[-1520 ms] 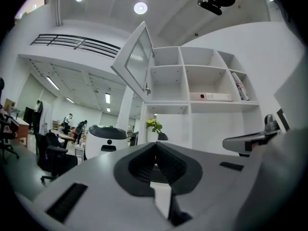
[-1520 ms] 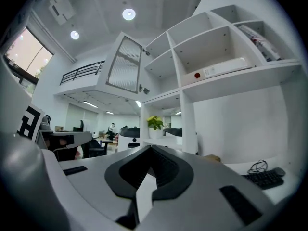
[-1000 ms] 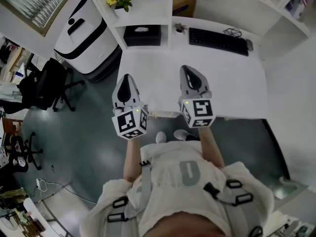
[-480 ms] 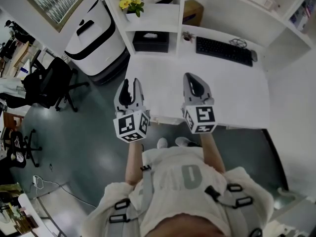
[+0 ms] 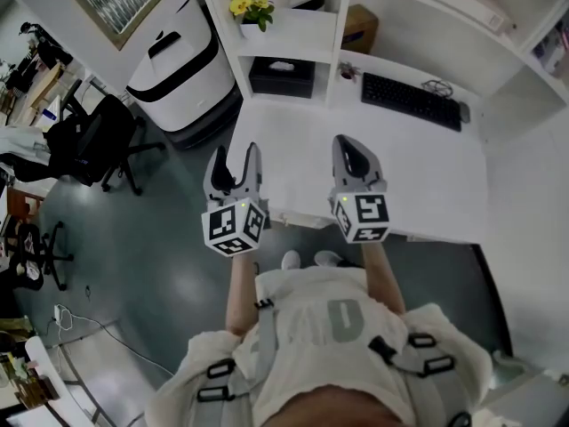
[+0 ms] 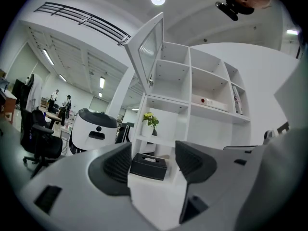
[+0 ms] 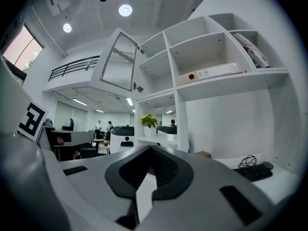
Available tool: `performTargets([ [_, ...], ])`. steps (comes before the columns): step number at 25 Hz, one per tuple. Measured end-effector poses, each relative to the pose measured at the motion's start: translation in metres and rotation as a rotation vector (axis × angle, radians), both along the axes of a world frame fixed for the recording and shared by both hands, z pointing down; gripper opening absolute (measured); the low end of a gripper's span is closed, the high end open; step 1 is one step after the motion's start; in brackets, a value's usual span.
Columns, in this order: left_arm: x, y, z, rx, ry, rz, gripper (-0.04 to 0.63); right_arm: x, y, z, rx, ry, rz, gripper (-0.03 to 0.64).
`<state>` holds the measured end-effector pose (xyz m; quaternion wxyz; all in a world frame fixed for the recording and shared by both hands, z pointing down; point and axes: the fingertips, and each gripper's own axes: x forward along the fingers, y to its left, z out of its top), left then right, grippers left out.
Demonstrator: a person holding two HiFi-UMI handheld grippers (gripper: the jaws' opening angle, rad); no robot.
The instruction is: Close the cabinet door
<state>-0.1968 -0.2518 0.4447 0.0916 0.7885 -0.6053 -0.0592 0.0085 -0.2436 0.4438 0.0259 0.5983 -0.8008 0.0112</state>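
The left tongs, pressed together a second ago, are opening on nothing; the right tongs are closed tight, empty. The cabinet door stands swung open, high above the bench, untouched, so the reach for it looks about to begin.

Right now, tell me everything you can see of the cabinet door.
The cabinet door is a white-framed panel with a ribbed, glass-like insert. It stands swung wide open, tilted out to the left of the white shelf unit. It hangs on that unit's top-left compartment by two small dark fittings, probably hinges, on its inner edge. Nothing else touches it.
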Motion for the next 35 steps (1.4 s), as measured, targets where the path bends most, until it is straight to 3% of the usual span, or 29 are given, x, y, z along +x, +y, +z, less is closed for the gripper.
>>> performTargets([
  [4, -0.013, -0.008, 0.004, -0.048, 0.104, -0.004, 0.265, -0.003, -0.003, 0.001, -0.003, -0.004, -0.015, 0.004],
  [9, -0.043, -0.024, -0.008, -0.064, 0.106, -0.056, 0.265, -0.008, -0.001, 0.004, -0.015, -0.008, -0.031, 0.003],
  [15, -0.09, -0.049, -0.106, 0.108, -0.007, -0.107, 0.265, -0.016, -0.001, 0.006, -0.032, -0.007, -0.057, 0.003],
  [22, -0.124, -0.052, -0.213, 0.284, -0.076, -0.153, 0.265, -0.03, -0.004, -0.001, -0.019, -0.009, -0.097, 0.003],
  [28, -0.126, -0.043, -0.272, 0.391, -0.165, -0.172, 0.265, -0.045, -0.003, 0.0, -0.025, -0.007, -0.145, 0.003],
  [35, -0.117, -0.035, -0.329, 0.487, -0.21, -0.171, 0.265, -0.053, -0.003, -0.004, -0.014, -0.012, -0.177, 0.003],
])
